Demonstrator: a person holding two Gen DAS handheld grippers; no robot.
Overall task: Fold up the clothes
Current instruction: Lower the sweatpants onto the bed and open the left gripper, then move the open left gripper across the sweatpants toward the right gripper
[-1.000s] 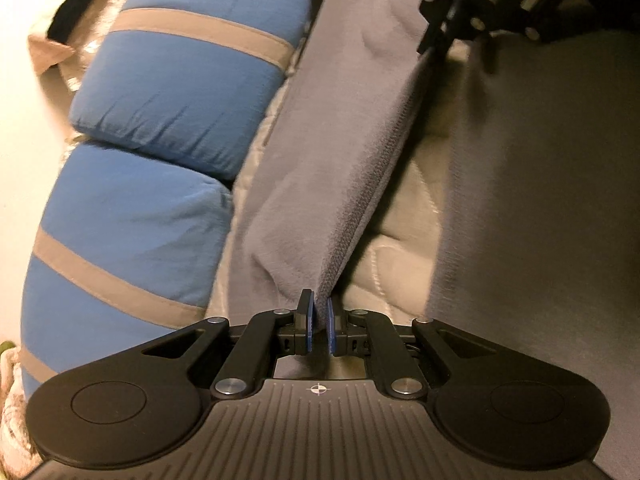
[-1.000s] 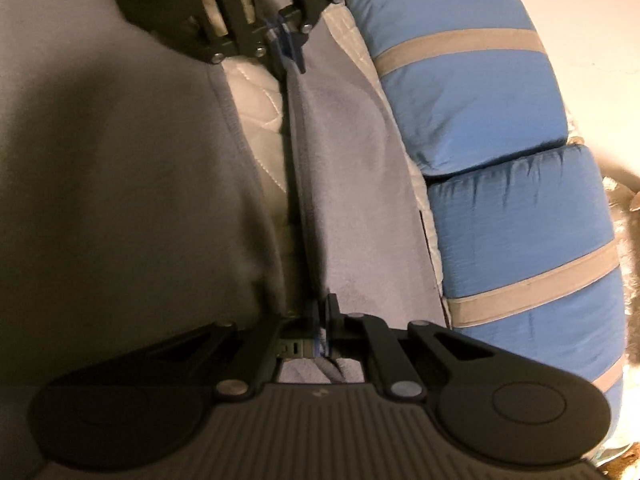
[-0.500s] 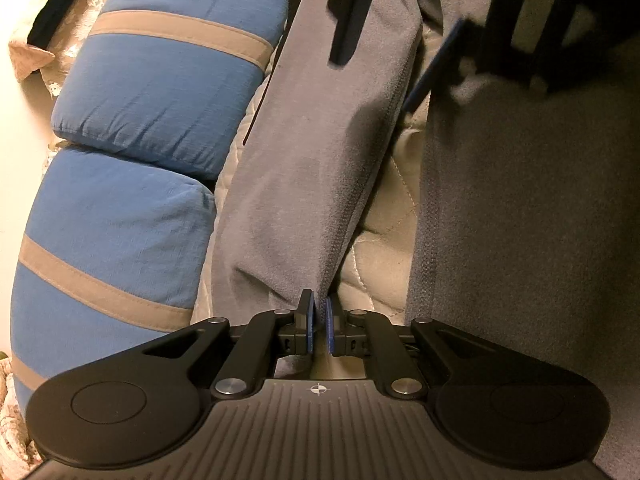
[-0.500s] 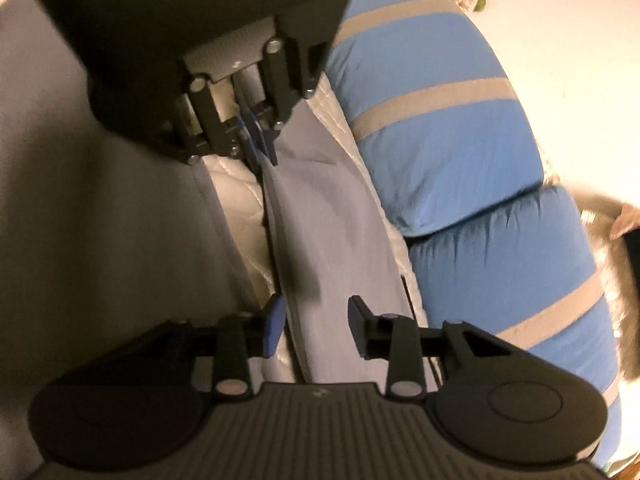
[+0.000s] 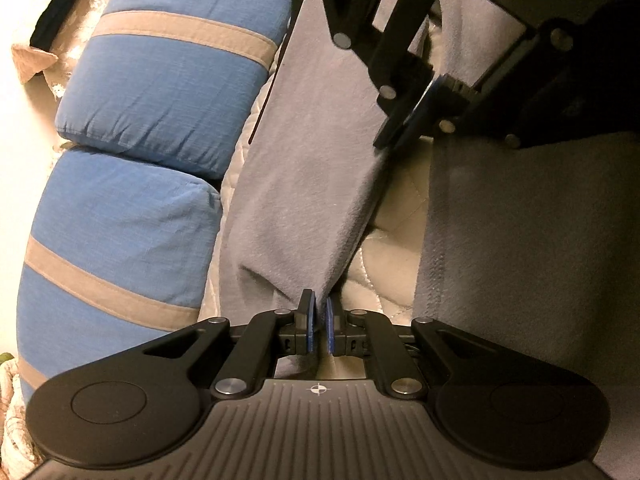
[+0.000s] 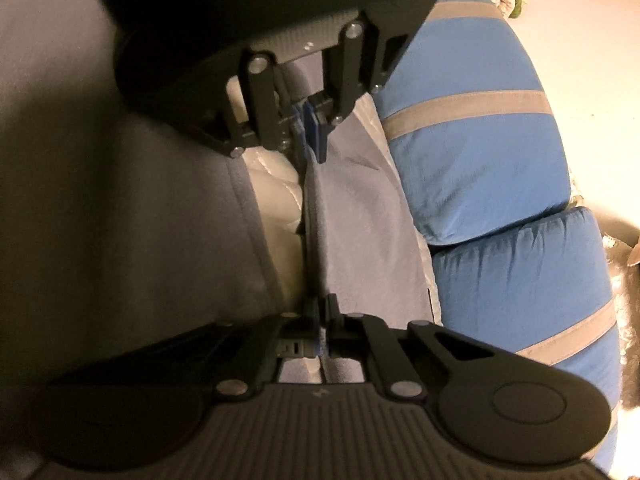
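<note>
While pinched, 1 grey garment (image 5: pixel 312 184) – 2 grippers, 2 pillows (image 5: pixel 168 92).

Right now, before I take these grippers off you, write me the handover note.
Left gripper: shut on the near end of the grey sleeve.
Right gripper: shut on the other end of that sleeve; it shows closed in its own view.
The sleeve hangs taut between the two grippers, lifted off the quilted bedding, beside the blue pillows. The garment body lies flat alongside.
Done: sleeve gripped at both ends.
Left: likely lay it across the body, then finish the folds.
</note>
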